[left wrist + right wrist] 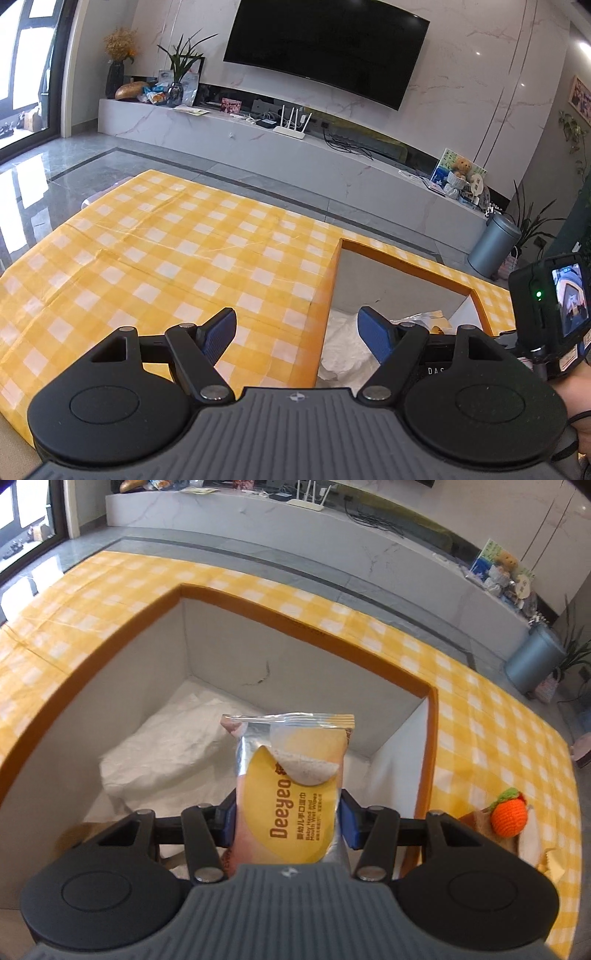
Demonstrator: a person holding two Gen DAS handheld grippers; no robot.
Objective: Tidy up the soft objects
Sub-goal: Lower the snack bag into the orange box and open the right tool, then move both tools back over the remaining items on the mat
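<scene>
My right gripper (288,818) is shut on a yellow and silver pack of baby wet wipes (291,786), held upright over the open storage box (306,622). The box has an orange rim and grey inner walls, and a white soft bundle (162,746) lies on its floor. My left gripper (297,334) is open with nothing between its blue pads, hovering over the box's left wall (325,306) and the checked cloth. An orange crocheted fruit (509,815) with a green top sits right of the box on a beige item.
A yellow and white checked tablecloth (147,258) covers the table around the box. The right hand's camera unit (550,306) shows at the right edge of the left wrist view. Beyond the table are a grey floor, a low marble shelf and a grey bin (535,657).
</scene>
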